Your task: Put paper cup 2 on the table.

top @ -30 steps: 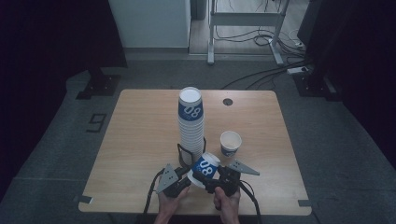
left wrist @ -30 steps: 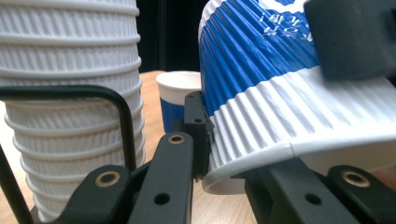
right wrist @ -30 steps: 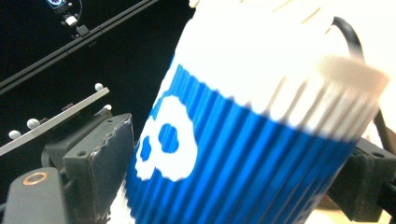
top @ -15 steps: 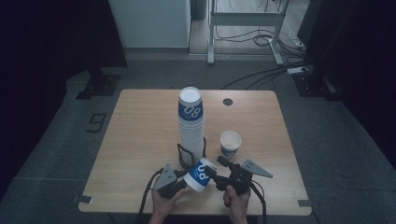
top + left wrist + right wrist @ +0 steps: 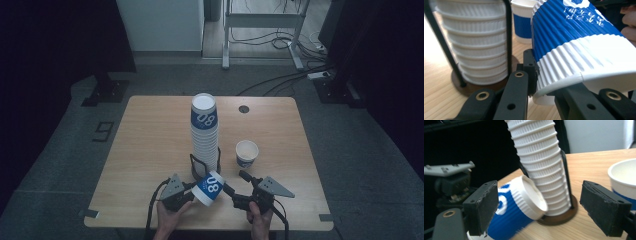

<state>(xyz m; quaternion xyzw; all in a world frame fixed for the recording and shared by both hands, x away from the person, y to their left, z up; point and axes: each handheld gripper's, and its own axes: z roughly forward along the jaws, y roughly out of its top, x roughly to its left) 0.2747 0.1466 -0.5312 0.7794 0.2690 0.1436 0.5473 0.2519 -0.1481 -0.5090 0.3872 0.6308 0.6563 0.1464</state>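
A blue and white ribbed paper cup (image 5: 209, 186) (image 5: 574, 45) lies tilted on its side above the table's front edge. My left gripper (image 5: 192, 194) (image 5: 549, 85) is shut on its rim. The cup's base (image 5: 529, 195) points toward my right gripper (image 5: 236, 184) (image 5: 544, 207). That gripper is open; its jaws have just been closing, with the base showing between the pads and neither pad touching it. A tall stack of white cups (image 5: 204, 135) (image 5: 474, 42) (image 5: 541, 165) stands in a black wire holder just behind.
A single upright cup (image 5: 247, 153) (image 5: 522, 22) (image 5: 624, 177) stands right of the stack. The wooden table (image 5: 150, 140) has a small round hole (image 5: 243, 108) at the back. Cables trail from both grippers over the front edge. The floor around is dark.
My right gripper has drawn off to the right, away from the cup. The left gripper has shifted slightly left and toward the person with the cup in it.
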